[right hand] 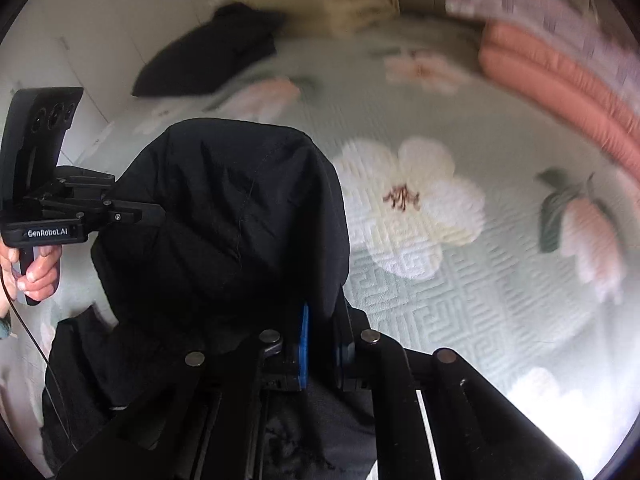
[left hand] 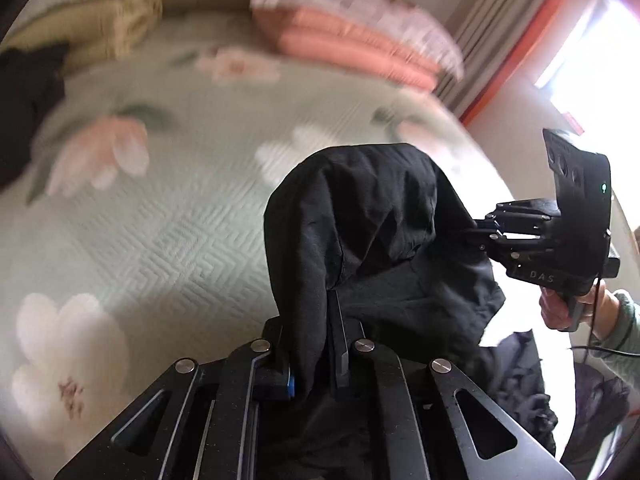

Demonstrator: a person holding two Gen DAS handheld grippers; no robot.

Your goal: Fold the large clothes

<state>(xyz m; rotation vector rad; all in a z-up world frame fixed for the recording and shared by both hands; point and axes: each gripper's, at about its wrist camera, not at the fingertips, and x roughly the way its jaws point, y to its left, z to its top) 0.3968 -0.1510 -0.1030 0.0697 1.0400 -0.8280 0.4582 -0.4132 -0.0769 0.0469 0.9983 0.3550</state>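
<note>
Black crumpled fabric garment (left hand: 360, 216) is being gripped between both closed claws, left claw (left hand: 310, 344) and right claw (right hand: 320, 332), above the pale-green floral quilted bed (right hand: 460, 300).

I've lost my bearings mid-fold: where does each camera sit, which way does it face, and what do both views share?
Left wrist: rides the left gripper, looking down along its fingers, shut on the black garment over the floral bedspread; the right gripper and right hand show at right.
Right wrist: rides the right gripper, also angled down, shut on the same garment; the left gripper and left hand show at left.
Shared: garment, bedspread, pink bedding, a second dark garment.
</note>
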